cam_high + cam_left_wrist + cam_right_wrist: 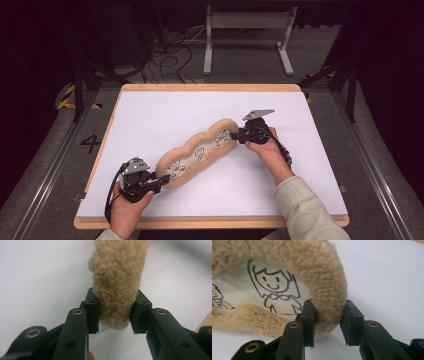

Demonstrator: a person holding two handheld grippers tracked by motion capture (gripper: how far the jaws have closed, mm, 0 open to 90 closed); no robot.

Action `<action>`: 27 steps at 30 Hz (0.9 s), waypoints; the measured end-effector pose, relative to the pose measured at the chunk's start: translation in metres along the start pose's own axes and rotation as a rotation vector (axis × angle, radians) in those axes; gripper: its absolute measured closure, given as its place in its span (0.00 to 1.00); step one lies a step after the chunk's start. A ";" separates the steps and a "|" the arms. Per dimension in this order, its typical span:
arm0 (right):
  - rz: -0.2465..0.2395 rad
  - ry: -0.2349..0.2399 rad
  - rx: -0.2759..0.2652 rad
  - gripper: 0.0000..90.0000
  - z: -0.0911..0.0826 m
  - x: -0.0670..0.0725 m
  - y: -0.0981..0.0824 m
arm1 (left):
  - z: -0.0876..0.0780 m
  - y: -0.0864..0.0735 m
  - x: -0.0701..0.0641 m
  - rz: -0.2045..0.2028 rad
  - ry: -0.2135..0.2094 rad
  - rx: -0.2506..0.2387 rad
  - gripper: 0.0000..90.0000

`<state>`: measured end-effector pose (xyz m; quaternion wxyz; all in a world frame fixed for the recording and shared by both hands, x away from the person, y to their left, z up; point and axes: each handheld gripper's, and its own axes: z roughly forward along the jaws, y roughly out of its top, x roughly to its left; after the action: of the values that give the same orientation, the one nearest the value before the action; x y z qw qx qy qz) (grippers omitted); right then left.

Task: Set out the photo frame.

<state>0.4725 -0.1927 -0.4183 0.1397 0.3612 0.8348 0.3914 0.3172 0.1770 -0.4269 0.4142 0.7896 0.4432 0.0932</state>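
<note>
Fleece pouch (pixel 199 153) laid diagonally mid-counter (pixel 150 115); near end clamped in left claw (pixel 161 181), far end clamped in right claw (pixel 236 135), jaws part closed on fleece

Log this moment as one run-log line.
left gripper: shut on fleece pouch near end | right gripper: shut on far end | pouch flat on white table

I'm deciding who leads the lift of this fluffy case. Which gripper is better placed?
Neither clearly: the left gripper clamps the fluffy case squarely at its near end, the right gripper its far rim. Lifting both together looks best.
</note>
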 end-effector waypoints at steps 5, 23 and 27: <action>-0.015 -0.031 -0.014 0.75 -0.017 0.004 0.000 | 0.003 0.005 0.001 0.010 0.020 -0.002 0.73; 0.022 -0.144 -0.098 0.74 -0.083 0.027 -0.032 | 0.015 0.045 0.012 0.115 0.064 -0.104 0.69; 0.041 -0.165 -0.097 0.74 -0.090 0.029 -0.040 | 0.021 0.057 0.016 0.146 0.044 -0.104 0.68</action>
<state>0.3860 -0.2394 -0.3879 0.2170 0.4022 0.7929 0.4030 0.3729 0.1624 -0.4024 0.4368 0.7949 0.3881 0.1636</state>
